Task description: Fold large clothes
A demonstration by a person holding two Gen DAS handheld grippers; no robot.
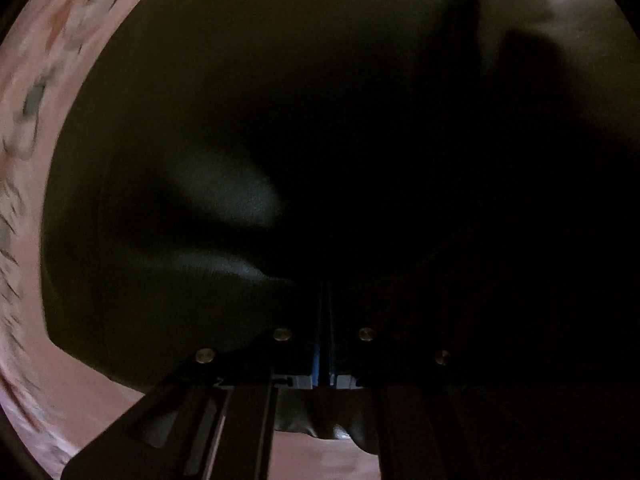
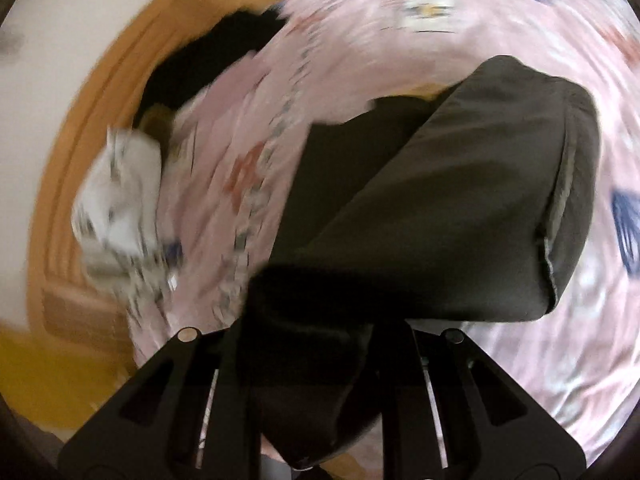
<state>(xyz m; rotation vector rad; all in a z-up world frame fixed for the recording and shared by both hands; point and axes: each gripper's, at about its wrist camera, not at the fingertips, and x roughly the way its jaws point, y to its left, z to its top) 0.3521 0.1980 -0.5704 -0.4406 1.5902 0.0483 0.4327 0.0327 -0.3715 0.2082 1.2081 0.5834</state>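
Left gripper (image 1: 326,300) pressed together, dark garment (image 1: 280,100) close under it; grip on cloth unclear. Right gripper (image 2: 316,360) pinches a bunched fold of that garment (image 2: 460,200) above the pink patterned sheet (image 2: 520,380).

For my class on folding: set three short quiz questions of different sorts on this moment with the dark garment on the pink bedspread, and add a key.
1. True or false: the right gripper is shut on the dark garment.
2. The patterned bedspread is mainly: A green, B pink, C black.
3. Fill in: in the left wrist view, the left gripper has its jaws ___.

Key: 1 true; 2 B; 3 shut.
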